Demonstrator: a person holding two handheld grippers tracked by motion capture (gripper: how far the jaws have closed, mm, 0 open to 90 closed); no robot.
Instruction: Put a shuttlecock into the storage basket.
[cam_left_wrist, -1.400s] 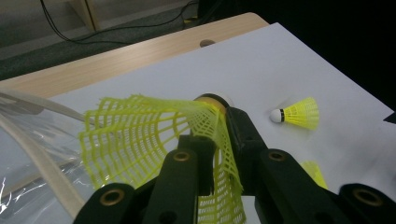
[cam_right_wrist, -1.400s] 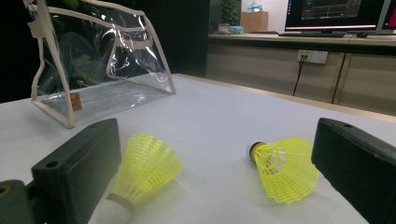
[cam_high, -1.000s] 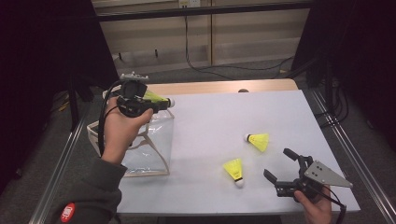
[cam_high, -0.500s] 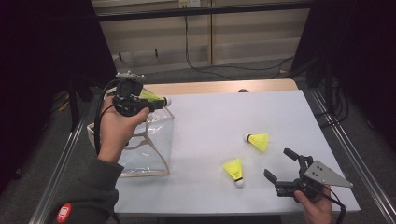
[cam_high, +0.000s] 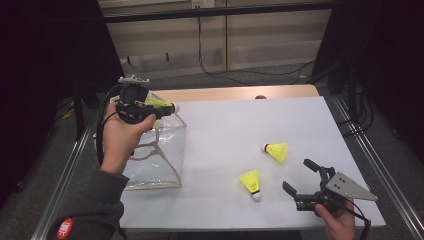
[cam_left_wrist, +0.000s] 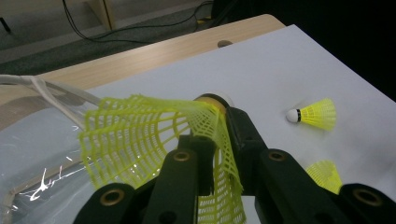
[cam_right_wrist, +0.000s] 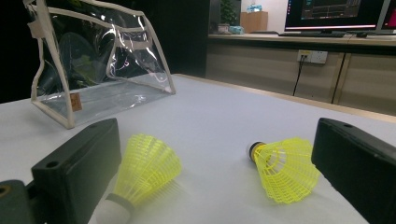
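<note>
A: What's sitting on the white table (cam_high: 240, 130) right now?

B: A clear plastic pouch (cam_high: 159, 160) with cream trim is standing at its left side. The left gripper (cam_high: 169, 108) is hovering just above the pouch's top edge, pointing level toward the table's middle.

A: And what is that gripper carrying?

B: It's pinching a yellow shuttlecock (cam_left_wrist: 154, 140). In the left gripper view the jaws are squeezing the mesh skirt near the cork, with the skirt flaring out over the pouch's opening.

A: What about the other one?

B: The right gripper (cam_high: 304, 176) is resting low at the near right corner, jaws standing wide with nothing between the pads. Two more shuttlecocks are lying on the table just ahead of it: the near shuttlecock (cam_high: 250, 182) beside its left jaw, the far shuttlecock (cam_high: 276, 151) a little beyond, both apart from the pads.
</note>
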